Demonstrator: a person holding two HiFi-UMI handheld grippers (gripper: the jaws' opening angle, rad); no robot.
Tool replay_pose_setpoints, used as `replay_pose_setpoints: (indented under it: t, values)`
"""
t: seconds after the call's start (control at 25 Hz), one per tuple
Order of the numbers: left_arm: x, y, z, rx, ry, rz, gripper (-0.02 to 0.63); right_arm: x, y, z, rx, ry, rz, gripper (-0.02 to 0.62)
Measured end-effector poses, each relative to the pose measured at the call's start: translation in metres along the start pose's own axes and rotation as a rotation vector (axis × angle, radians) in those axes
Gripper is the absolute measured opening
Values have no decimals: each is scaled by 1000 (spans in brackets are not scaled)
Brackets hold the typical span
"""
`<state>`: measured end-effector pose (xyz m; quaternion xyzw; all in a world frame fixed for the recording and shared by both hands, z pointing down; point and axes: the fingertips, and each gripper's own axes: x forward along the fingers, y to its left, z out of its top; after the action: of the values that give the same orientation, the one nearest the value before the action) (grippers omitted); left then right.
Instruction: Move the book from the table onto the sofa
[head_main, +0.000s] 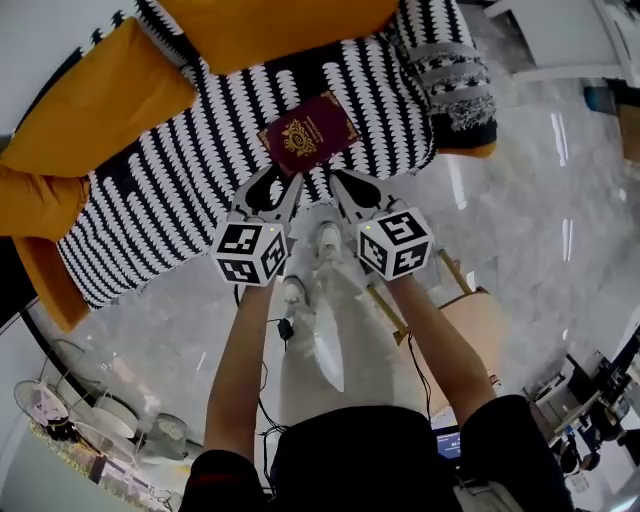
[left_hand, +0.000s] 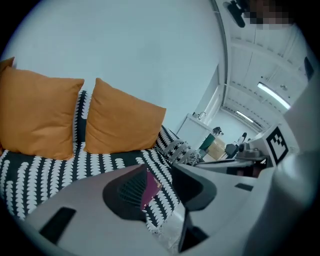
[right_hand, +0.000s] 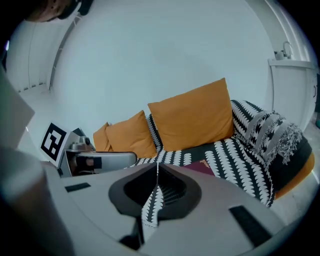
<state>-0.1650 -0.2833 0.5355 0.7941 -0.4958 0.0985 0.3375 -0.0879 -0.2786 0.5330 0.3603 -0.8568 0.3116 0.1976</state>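
The book (head_main: 308, 135) lies flat on the seat of the sofa (head_main: 180, 190), close to the front edge, with its dark red cover and gold emblem facing up. It rests on the black-and-white patterned cover of the seat. None of your tools is holding it.

Your left gripper (head_main: 282, 185) is just in front of the book's near corner and points toward it. Its jaws stand partly apart. In the left gripper view (left_hand: 159, 170) you see the red book (left_hand: 150, 187) and the patterned fabric through the gap, beyond the pads and not between them, so this gripper is empty.

Your right gripper (head_main: 345, 185) is beside the left one, also pointing to the sofa. In the right gripper view (right_hand: 157, 165) its jaws are pressed together at the tips and nothing is pinched there. The book (right_hand: 202, 166) shows a little to the right behind them.

The two marker cubes (head_main: 250, 252) (head_main: 395, 242) are side by side above your shoes (head_main: 328, 237).

Orange cushions (head_main: 100, 95) lean along the back of the sofa. A fringed throw (head_main: 455, 85) with the same dark and white colours hangs at the right end of the sofa. Under you there is a glossy marble floor (head_main: 520, 200).
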Motion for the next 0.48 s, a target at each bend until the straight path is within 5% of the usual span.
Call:
replay_pose_setpoints:
  t: [0.48]
  values:
    - [-79, -33, 38, 61, -37, -13, 43, -53, 63, 33, -74, -26, -3, 23]
